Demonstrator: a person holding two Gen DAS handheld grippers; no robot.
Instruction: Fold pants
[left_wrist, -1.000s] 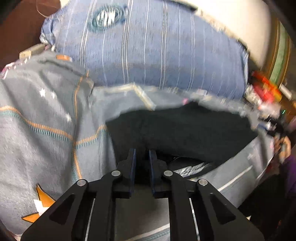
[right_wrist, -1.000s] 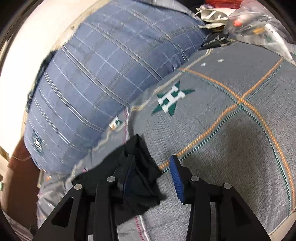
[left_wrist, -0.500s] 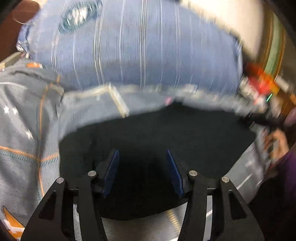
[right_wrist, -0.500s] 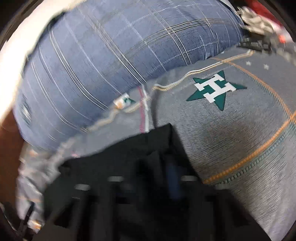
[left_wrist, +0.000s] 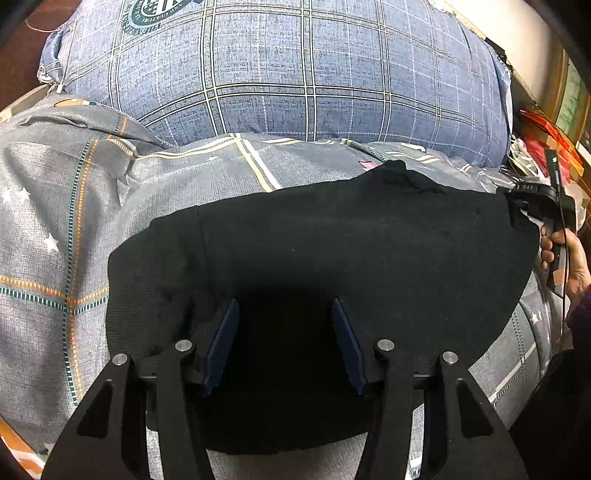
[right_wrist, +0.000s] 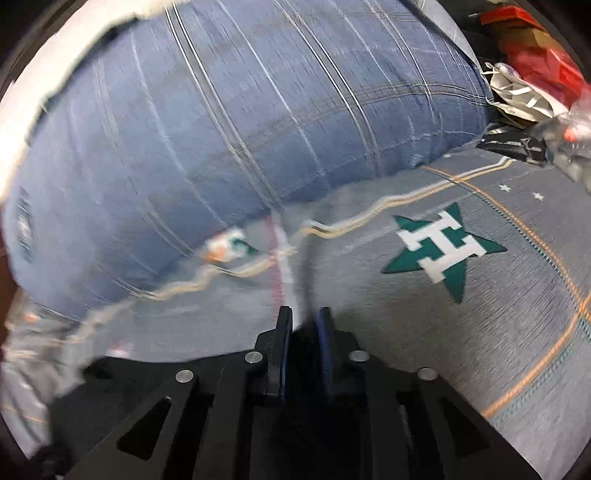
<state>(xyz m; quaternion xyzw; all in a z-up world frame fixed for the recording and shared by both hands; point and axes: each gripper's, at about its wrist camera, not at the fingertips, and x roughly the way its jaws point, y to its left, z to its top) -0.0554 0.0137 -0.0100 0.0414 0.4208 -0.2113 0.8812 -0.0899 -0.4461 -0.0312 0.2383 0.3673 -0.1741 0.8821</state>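
Both tongs point toward the blue plaid pillow (left_wrist: 288, 74) at the head of the bed. My left gripper (left_wrist: 284, 332) hangs low over the black pants (left_wrist: 351, 236) with its jaws spread wide and nothing between the blue pads (left_wrist: 225, 339). My right gripper (right_wrist: 303, 332) has its jaws nearly together, pinching a dark fold of the pants (right_wrist: 304, 291); from the left wrist view I see my right hand (left_wrist: 565, 258) wrapped around its handle at the pants' far right corner.

A second ago my left jaws were almost closed on the cloth and the right ones stood open beside a bunched lump; now that is reversed, and the pants lie spread broad and flat on the grey star-print bedspread (left_wrist: 55, 236).

Their far edge runs just short of the pillow. Bedspread shows to the left of the pants, and to the right around the green star (right_wrist: 443, 251). Red clutter (right_wrist: 535, 55) crowds the bed's right corner.
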